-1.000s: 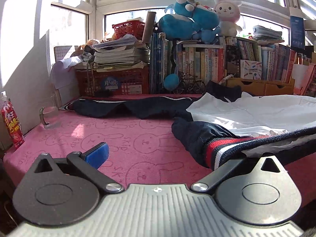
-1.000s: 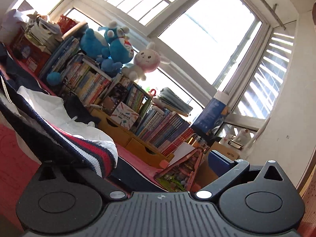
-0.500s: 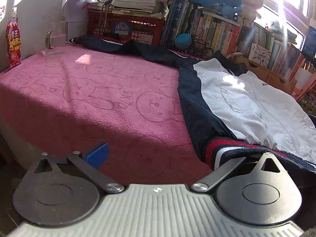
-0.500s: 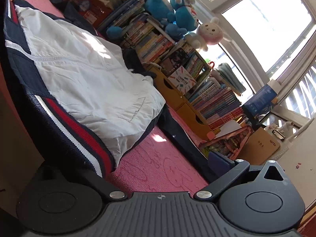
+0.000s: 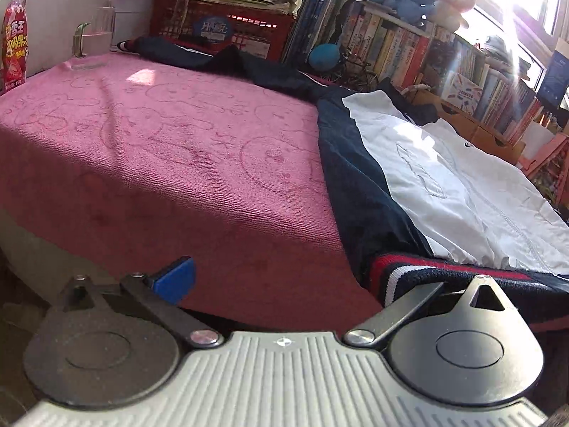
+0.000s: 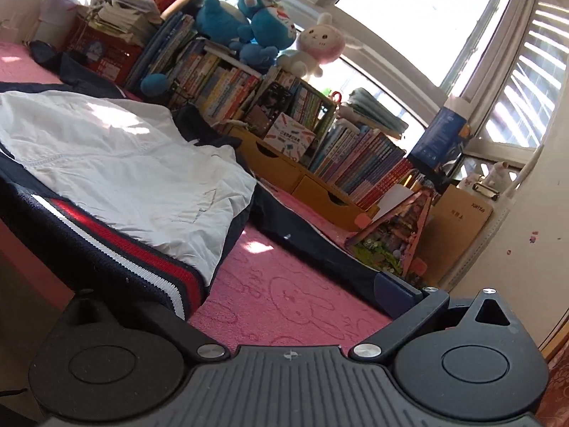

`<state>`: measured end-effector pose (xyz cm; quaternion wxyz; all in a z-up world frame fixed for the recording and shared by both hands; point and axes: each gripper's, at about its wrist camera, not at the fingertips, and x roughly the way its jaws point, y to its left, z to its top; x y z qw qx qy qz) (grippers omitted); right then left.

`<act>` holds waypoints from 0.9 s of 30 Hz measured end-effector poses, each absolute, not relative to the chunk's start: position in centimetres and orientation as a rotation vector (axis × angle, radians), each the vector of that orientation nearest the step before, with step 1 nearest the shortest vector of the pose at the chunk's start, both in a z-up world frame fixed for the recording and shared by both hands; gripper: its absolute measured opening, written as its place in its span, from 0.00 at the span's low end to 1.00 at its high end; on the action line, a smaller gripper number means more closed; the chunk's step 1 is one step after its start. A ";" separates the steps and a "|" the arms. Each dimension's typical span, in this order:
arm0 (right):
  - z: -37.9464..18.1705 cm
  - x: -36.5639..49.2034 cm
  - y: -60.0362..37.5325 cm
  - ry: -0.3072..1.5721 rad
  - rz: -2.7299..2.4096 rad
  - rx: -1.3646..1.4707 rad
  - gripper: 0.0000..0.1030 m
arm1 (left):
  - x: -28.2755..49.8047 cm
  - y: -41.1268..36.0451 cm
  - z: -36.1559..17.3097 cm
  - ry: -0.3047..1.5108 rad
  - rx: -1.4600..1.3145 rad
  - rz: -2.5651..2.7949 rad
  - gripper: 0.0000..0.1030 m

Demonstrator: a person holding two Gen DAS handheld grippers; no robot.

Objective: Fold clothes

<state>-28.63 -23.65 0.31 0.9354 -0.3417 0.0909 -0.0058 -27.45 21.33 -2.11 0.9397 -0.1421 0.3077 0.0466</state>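
We treat the jacket [image 5: 444,178] as light, limp and slippery; we grip its thicker striped hem [image 6: 124,252]; both the left gripper [image 5: 302,281] and the right gripper [image 6: 284,295] stand wide open, empty.

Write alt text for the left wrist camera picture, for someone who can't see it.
A navy and white jacket lies spread on a pink rabbit-patterned towel, its red, white and navy striped hem at the near edge by the left gripper, whose fingers are wide apart. Behind stand a row of books and a red crate.
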 end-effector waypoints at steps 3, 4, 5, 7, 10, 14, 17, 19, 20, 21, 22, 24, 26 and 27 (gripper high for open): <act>0.8 -29.0 -23.5 0.096 -0.081 -0.816 1.00 | -27.5 19.6 -1.9 0.610 -0.227 0.084 1.00; 0.7 -28.8 -23.8 0.109 -0.062 -0.794 1.00 | -27.5 19.7 -2.0 0.612 -0.231 0.096 1.00; 0.4 -28.6 -24.1 0.135 -0.020 -0.752 1.00 | -27.6 20.1 -2.3 0.619 -0.256 0.111 1.00; -0.2 -28.2 -24.3 0.202 0.088 -0.643 1.00 | -27.8 21.3 -3.1 0.630 -0.336 0.139 1.00; -1.4 -28.6 -23.3 0.241 0.188 -0.567 1.00 | -28.7 21.9 -3.6 0.604 -0.397 0.170 1.00; -2.2 -29.3 -21.6 0.249 0.302 -0.529 1.00 | -29.2 18.1 -2.5 0.540 -0.143 0.211 1.00; -2.5 -29.5 -20.9 0.253 0.310 -0.529 1.00 | -29.3 15.7 -2.0 0.504 -0.007 0.166 1.00; -2.6 -29.5 -20.9 0.250 0.304 -0.530 1.00 | -29.3 14.1 -1.6 0.468 0.082 0.141 1.00; -2.8 -29.5 -21.0 0.245 0.291 -0.549 1.00 | -29.1 13.5 -1.6 0.454 0.123 0.143 1.00; -2.9 -29.5 -21.2 0.240 0.279 -0.569 1.00 | -29.0 13.0 -1.5 0.441 0.157 0.146 1.00; -3.1 -29.5 -21.3 0.234 0.266 -0.589 1.00 | -28.8 12.8 -1.4 0.432 0.177 0.153 1.00; -3.3 -29.5 -21.6 0.224 0.241 -0.628 1.00 | -28.3 12.7 -1.3 0.413 0.204 0.179 1.00; -3.6 -29.5 -21.9 0.213 0.215 -0.667 1.00 | -28.0 13.6 -0.9 0.401 0.176 0.237 1.00; -3.7 -29.5 -22.1 0.207 0.202 -0.686 1.00 | -27.9 14.6 -0.7 0.399 0.134 0.275 1.00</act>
